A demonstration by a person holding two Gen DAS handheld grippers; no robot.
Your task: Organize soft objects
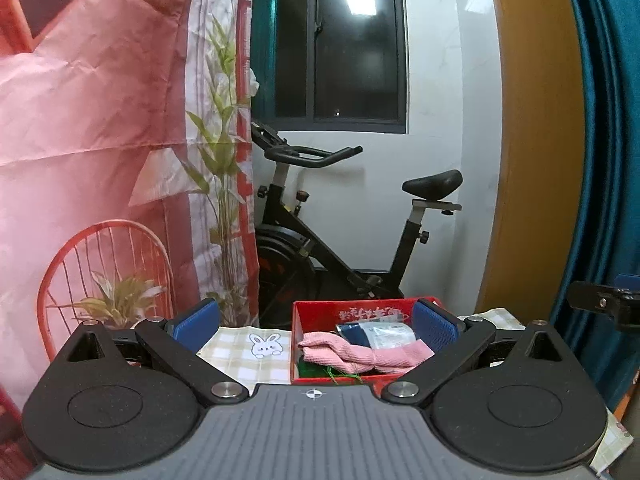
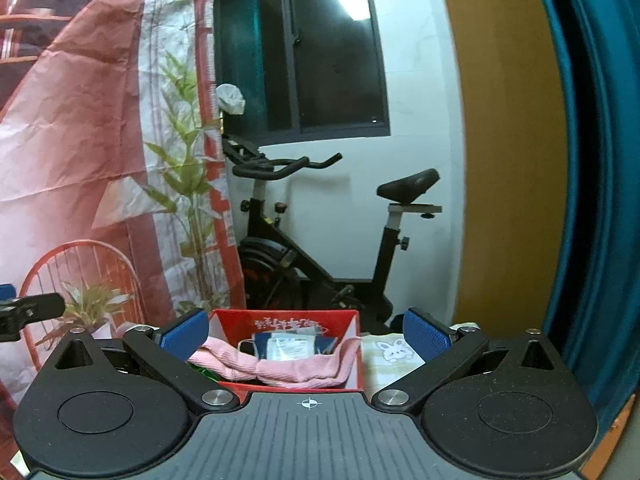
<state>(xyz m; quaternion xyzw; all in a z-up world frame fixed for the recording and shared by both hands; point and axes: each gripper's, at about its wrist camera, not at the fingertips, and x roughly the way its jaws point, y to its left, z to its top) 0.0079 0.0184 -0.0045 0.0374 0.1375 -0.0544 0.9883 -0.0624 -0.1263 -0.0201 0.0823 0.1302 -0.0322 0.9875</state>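
Centrally, low in both frames, the left tool (image 1: 316, 326) and right tool (image 2: 306, 334) gape empty before the red box (image 1: 316, 312) holding a pink cloth (image 1: 352, 354).

Both views are dim, lit from overhead indoors: a ceiling lamp shows as a bright rectangular reflection in the dark window (image 1: 352, 52), glaring white. Colours look saturated with a slight haze. Fisheye distortion bows the curtain (image 1: 600, 140) and the wall (image 2: 420, 120) at the edges. The right view is slightly softer; corners fall to black.
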